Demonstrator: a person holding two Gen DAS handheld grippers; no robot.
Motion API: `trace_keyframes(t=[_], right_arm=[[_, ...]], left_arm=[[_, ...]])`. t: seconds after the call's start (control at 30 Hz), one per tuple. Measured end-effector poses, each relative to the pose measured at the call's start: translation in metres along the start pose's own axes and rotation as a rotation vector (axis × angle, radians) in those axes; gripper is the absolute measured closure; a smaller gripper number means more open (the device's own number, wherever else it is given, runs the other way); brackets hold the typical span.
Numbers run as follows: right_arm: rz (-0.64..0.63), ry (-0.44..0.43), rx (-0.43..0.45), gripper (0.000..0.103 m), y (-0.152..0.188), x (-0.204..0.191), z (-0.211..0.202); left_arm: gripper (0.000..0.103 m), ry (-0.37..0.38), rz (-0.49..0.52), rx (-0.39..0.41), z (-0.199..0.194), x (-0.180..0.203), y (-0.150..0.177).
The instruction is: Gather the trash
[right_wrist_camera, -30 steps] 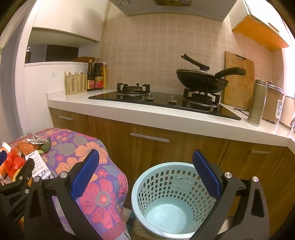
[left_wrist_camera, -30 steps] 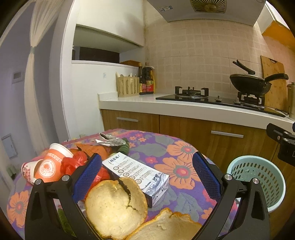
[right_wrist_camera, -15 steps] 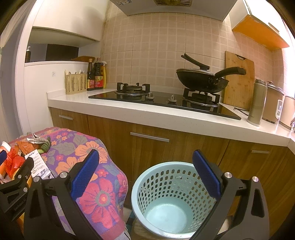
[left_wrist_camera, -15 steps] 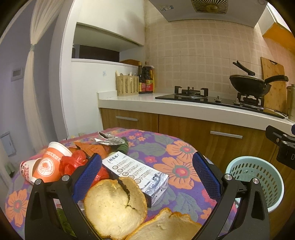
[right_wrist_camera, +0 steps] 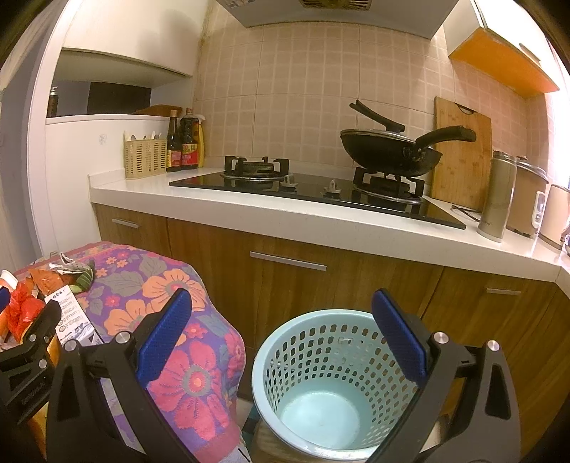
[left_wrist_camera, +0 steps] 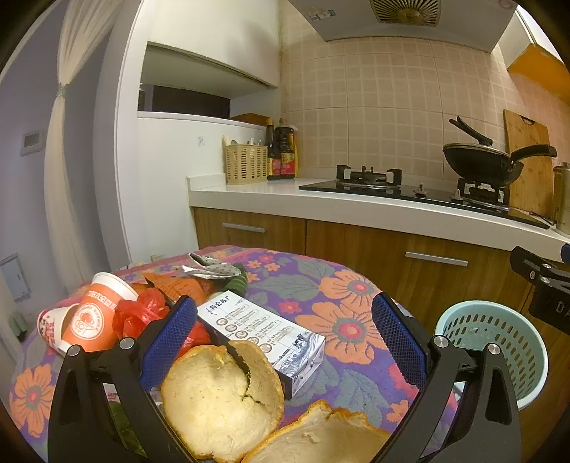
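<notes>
Between the wide-open left claw (left_wrist_camera: pixel 285 342), carton (left_wrist_camera: pixel 262 331) lengthwise near-right to far-left

I'm looking at a small kitchen under warm indoor light. Beige tiled wall (right_wrist_camera: pixel 306 89) fills the upper middle of the frame, a range hood (right_wrist_camera: pixel 331 10) just above it. Below runs a white worktop (right_wrist_camera: pixel 249 210) over wooden cabinets (right_wrist_camera: pixel 285 285) with metal handles. A black gas hob (right_wrist_camera: pixel 313 185) sits in it, a dark wok (right_wrist_camera: pixel 388 149) on its right burner. A wooden cutting board (right_wrist_camera: pixel 463 156) leans on the tiles at right, a metal flask (right_wrist_camera: pixel 497 199) just beside it. At left, a woven basket (right_wrist_camera: pixel 144 158) and sauce bottles (right_wrist_camera: pixel 183 144). In the left view, a white curtain (left_wrist_camera: pixel 67 142) hangs at far left against a pale wall (left_wrist_camera: pixel 25 107). Orange cupboard (right_wrist_camera: pixel 498 60), upper right.
</notes>
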State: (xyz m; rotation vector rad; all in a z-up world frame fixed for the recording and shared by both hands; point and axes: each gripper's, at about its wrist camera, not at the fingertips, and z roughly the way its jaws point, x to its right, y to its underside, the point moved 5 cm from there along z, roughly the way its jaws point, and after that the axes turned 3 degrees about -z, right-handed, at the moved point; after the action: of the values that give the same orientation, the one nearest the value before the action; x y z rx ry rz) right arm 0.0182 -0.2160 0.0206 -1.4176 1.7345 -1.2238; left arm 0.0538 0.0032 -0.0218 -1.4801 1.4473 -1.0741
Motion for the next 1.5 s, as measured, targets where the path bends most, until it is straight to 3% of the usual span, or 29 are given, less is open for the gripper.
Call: trace_keyframes(t=[0.17,0.23,0.4,0.6,0.9,1.13,1.23,1.33,1.5], right_arm=[[0.004,-0.021,0.000,0.007,-0.004,0.001,-0.003],[-0.005,-0.042,0.004,0.007,-0.007,-0.003,-0.005],[-0.045,-0.172,0.001,0.007,-0.018,-0.019,-0.008],[-0.058,-0.349,-0.002,0.007,-0.027,-0.043,-0.020],[-0.140,-0.522,-0.005,0.008,-0.026,-0.091,-0.036],[-0.251,-0.606,0.002,0.013,-0.013,-0.135,-0.053],[-0.279,-0.661,-0.019,0.016,-0.004,-0.153,-0.060],[-0.283,-0.765,-0.067,0.018,0.012,-0.177,-0.071],[-0.337,-0.870,-0.148,0.029,0.045,-0.223,-0.086]], left_arm=[[0.008,-0.007,-0.023,0.051,-0.003,0.000,-0.004],[0.008,-0.043,-0.033,0.057,-0.004,-0.004,-0.007],[0.008,-0.068,-0.132,0.067,-0.024,-0.030,-0.017],[0.008,-0.116,-0.184,0.011,-0.067,-0.095,-0.026],[0.008,-0.228,-0.219,-0.063,-0.104,-0.187,-0.019],[0.011,-0.155,-0.273,-0.200,-0.095,-0.205,0.018],[0.011,-0.167,-0.236,-0.239,-0.089,-0.200,0.032],[0.014,-0.180,-0.262,-0.264,-0.081,-0.207,0.039],[0.019,-0.067,-0.347,-0.340,-0.070,-0.212,0.059]])
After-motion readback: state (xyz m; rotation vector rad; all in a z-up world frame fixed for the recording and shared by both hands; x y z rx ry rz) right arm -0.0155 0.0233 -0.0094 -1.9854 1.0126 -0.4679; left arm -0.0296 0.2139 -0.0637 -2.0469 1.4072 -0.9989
